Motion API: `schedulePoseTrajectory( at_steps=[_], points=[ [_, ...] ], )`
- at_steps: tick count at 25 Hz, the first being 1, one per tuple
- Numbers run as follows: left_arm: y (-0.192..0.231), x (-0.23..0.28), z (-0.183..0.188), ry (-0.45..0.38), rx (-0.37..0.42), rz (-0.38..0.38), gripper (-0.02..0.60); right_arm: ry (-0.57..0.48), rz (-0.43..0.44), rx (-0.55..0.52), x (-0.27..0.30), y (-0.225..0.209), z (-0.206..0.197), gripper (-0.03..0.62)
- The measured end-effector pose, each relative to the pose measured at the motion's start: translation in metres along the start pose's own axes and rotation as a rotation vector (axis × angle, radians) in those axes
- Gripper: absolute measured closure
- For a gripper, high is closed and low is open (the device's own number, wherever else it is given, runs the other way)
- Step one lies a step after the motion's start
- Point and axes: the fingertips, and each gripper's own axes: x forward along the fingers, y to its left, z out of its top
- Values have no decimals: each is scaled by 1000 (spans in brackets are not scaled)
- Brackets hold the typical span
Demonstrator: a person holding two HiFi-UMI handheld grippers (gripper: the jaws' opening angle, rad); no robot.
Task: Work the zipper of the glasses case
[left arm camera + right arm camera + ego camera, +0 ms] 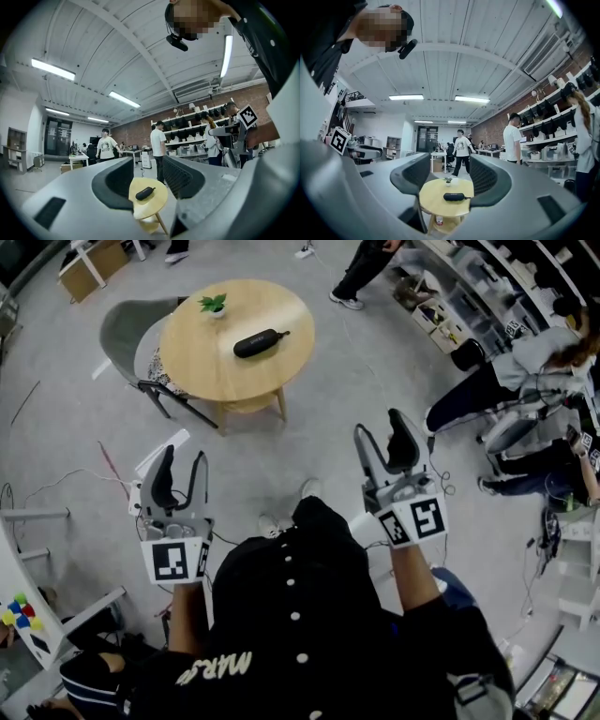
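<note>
Since the glasses case (260, 342) is lying well away on the round wooden table (206, 357), near a small potted plant (214, 305), the left claw (184, 470) and the right claw (382, 442) are both hanging wide open and empty, pointing level toward it, likely because the approach is only beginning
</note>
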Motion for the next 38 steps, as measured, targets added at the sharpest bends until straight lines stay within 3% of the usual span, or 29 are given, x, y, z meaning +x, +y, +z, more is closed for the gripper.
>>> schedulePoseTrajectory(
  at_steps=[12,17,20,26,31,38],
  points=[
    [-4,36,-9,-4,64,-43,400,9,5,31,31,-28,-22,352],
    [-2,69,-6,-19,42,-31,400,6,22,38,62,-51,-27,353],
    [5,93,-14,3,85,-30,400,9,32,42,85,-68,-32,353],
    [16,160,-9,-2,60,5,400,12,41,48,134,-111,-35,355],
    [13,215,-4,17,112,-11,400,13,42,60,168,-153,-35,356],
    [9,270,-2,19,115,-1,400,19,81,70,210,-194,-40,358]
  ],
)
